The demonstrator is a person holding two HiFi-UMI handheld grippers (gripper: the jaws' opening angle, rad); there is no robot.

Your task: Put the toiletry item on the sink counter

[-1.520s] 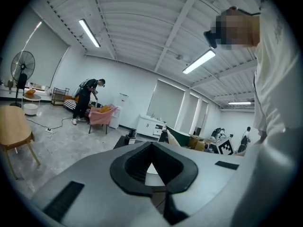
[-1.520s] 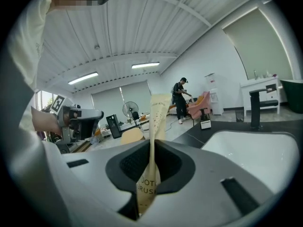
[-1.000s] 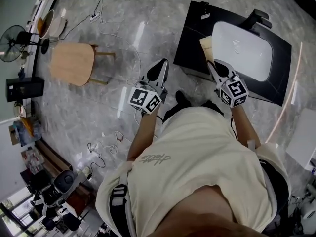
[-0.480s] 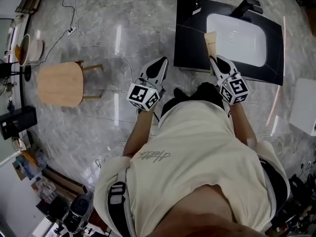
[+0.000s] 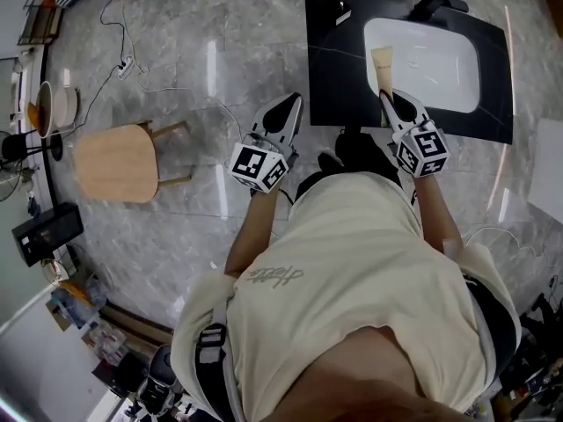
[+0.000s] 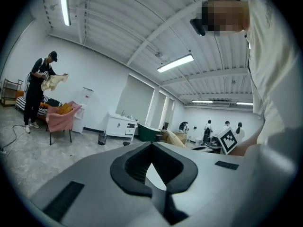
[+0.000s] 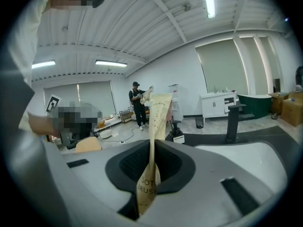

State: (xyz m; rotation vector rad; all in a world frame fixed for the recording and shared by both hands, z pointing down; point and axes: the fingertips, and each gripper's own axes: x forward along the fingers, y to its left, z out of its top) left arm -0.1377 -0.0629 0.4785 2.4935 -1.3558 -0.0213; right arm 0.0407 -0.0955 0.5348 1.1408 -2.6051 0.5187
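A flat tan toiletry packet (image 5: 382, 67) stands upright in my right gripper (image 5: 393, 104), which is shut on its lower end. In the head view it hangs over the front edge of the black sink counter (image 5: 335, 60), beside the white basin (image 5: 433, 60). In the right gripper view the packet (image 7: 158, 115) rises between the jaws, with the counter (image 7: 208, 138) and the black faucet (image 7: 232, 119) beyond it. My left gripper (image 5: 283, 117) is shut and holds nothing, left of the counter over the marble floor. In its own view the left gripper (image 6: 154, 150) points out at the room.
A wooden stool (image 5: 114, 161) stands on the floor to the left, with cables (image 5: 132, 60) trailing behind it. A white box (image 5: 550, 170) sits right of the counter. A person in black (image 7: 138, 103) stands far off in the room. Shelves and equipment line the left wall.
The person has stepped closer to the sink counter. The right gripper and its packet have moved from the counter's near side to over its front edge by the basin.
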